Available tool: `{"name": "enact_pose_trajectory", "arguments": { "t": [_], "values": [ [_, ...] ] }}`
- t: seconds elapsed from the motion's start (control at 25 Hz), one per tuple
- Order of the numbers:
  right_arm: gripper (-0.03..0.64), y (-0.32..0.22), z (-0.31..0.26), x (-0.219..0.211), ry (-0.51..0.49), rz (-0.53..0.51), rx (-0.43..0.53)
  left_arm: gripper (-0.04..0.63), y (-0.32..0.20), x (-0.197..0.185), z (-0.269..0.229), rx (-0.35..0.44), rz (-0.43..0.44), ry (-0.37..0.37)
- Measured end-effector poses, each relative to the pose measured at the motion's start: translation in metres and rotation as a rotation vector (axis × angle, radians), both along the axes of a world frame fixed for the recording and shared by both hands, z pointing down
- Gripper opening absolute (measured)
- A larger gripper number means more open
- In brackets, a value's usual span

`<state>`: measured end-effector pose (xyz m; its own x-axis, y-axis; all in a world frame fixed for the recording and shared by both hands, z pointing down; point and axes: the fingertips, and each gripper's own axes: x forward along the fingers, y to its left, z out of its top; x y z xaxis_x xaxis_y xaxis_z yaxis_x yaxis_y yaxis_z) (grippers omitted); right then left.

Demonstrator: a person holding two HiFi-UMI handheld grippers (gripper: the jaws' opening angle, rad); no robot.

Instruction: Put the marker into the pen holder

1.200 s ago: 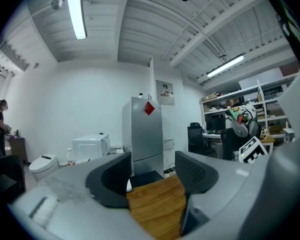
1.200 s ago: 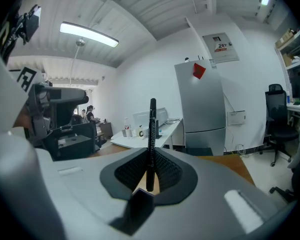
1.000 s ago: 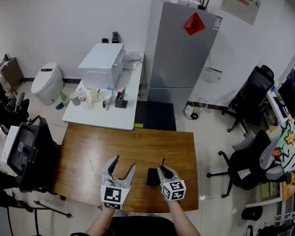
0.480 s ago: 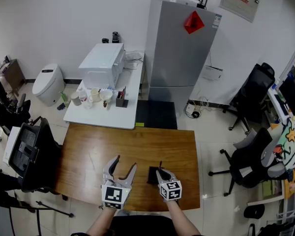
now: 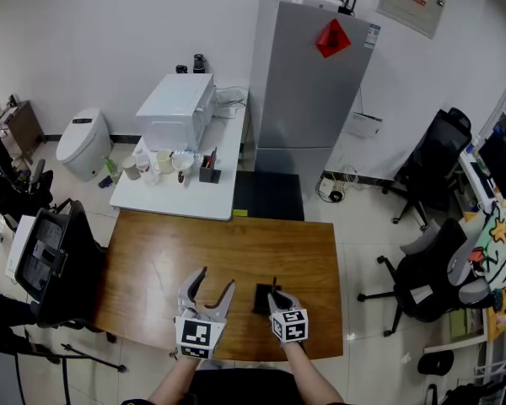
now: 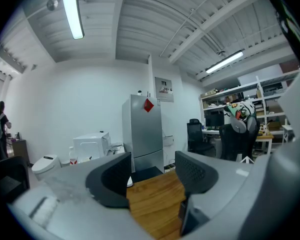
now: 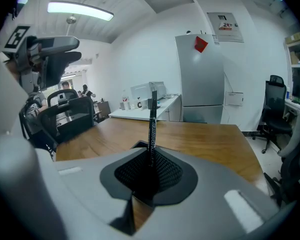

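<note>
My right gripper [image 5: 277,296] is shut on a thin black marker [image 7: 152,124], which stands nearly upright between its pads. In the head view the marker [image 5: 275,283] pokes up just right of the black pen holder [image 5: 261,300] on the wooden table [image 5: 194,251]. The gripper sits right beside the holder, touching or nearly so. My left gripper [image 5: 214,280] hovers to the holder's left, jaws open with nothing between them. In the left gripper view its fingers [image 6: 112,176] frame only bare table wood [image 6: 155,204].
A black chair [image 5: 55,264] stands against the table's left edge, and other office chairs [image 5: 430,277] stand to the right. Beyond the table's far edge are a white side table [image 5: 185,188] with a microwave and cups, and a grey fridge [image 5: 308,91].
My right gripper with the marker has shifted slightly left and nearer to me, closer to the pen holder. The left gripper has barely moved.
</note>
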<state>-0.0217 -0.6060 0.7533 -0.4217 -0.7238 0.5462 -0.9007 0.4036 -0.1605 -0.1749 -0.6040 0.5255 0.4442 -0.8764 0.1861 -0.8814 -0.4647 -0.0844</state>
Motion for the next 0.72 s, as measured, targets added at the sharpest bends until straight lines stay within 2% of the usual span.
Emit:
{"name": "enact_pose_trajectory", "arguments": {
  "t": [0.4,0.72],
  "values": [
    [0.044,0.003,0.013,-0.003,0.089,-0.034,-0.068,0.275,0.001,0.002,0.006,-0.023,0.002,-0.009],
    [0.044,0.003,0.014,-0.005,0.095,-0.043,-0.099,0.275,0.002,0.002,0.007,-0.021,0.005,-0.002]
  ]
}}
